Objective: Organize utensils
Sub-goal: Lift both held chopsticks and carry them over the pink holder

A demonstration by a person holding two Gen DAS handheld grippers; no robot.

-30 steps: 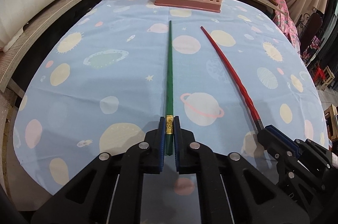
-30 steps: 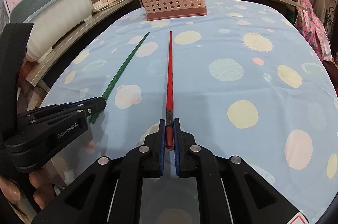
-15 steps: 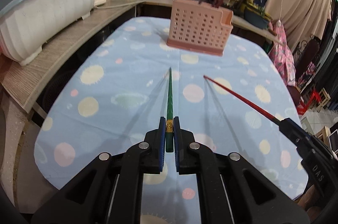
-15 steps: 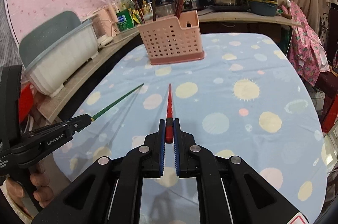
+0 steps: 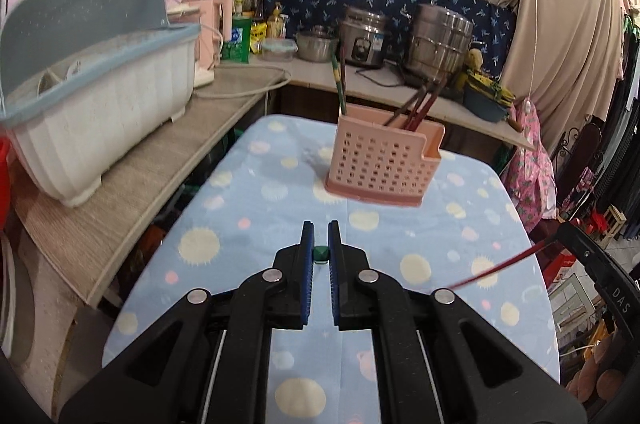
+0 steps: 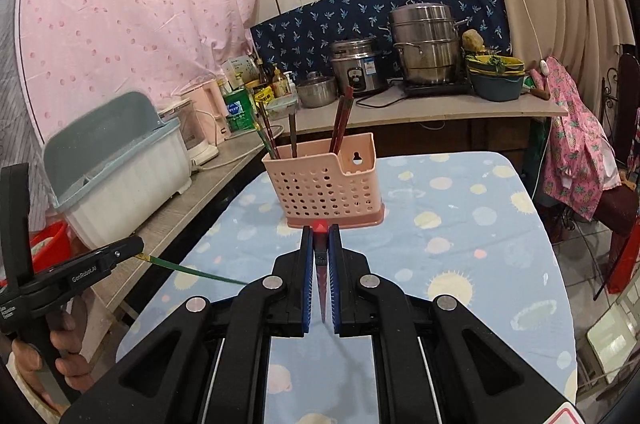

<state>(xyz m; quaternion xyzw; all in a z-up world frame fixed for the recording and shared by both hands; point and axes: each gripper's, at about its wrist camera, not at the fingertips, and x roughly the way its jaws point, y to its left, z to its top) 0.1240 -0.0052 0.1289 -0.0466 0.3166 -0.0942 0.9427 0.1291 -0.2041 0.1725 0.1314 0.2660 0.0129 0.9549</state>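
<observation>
The left tool [image 5: 321, 244] is clamped on the green chopstick [image 5: 320, 253], seen end-on between its jaws. The right tool [image 6: 321, 248] pinches the red chopstick [image 6: 321, 278] likewise. Both are held above the desk [image 6: 500, 256], with the pink utensil basket [image 6: 326, 184] at twelve o'clock.

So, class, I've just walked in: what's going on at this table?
A person holds a gripper in each hand. The left gripper is shut on a green chopstick, and the right gripper is shut on a red chopstick. Both chopsticks are lifted off the tablecloth. The pink utensil holder, already holding chopsticks, stands ahead.
</observation>
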